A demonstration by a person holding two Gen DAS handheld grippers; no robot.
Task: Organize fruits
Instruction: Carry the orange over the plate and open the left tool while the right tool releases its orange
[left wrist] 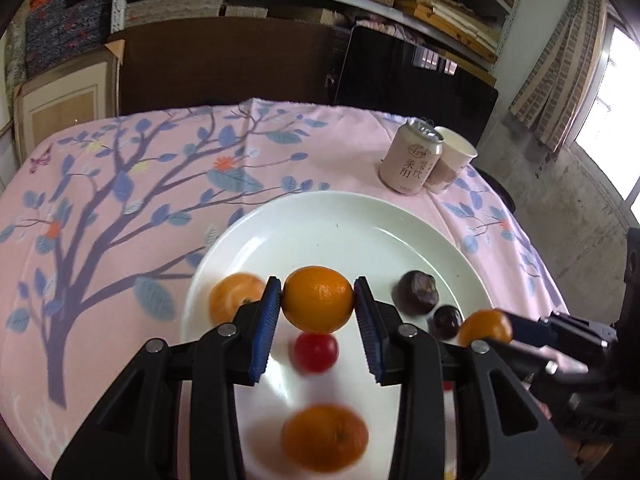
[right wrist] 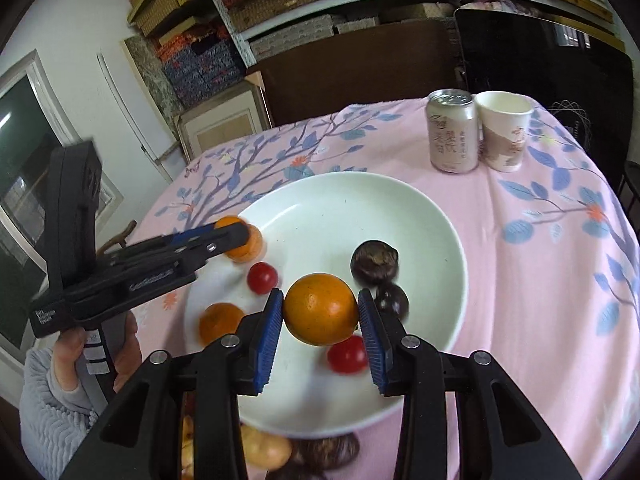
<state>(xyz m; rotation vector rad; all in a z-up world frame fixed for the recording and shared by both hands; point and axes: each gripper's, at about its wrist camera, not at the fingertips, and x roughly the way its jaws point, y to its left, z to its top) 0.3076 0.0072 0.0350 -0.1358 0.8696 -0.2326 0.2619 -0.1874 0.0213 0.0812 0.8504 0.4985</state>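
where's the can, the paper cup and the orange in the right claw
can (right wrist: 453,132): right wrist view, middle of its printed side
paper cup (right wrist: 505,136): right wrist view, its outer wall
orange (right wrist: 321,309): right wrist view, middle of its peel

oranges (right wrist: 321,308) 4 (two gripped) | tomatoes (right wrist: 262,277) 2 | dark fruits (right wrist: 375,262) 2 | plate (right wrist: 360,208) 1 | can (right wrist: 452,130) 1 | cup (right wrist: 505,136) 1

White plate (right wrist: 436,216), orange tangerines (right wrist: 321,309), red tomatoes (right wrist: 262,277), pink cloth (right wrist: 540,240) w/ blue-leaf tree print.
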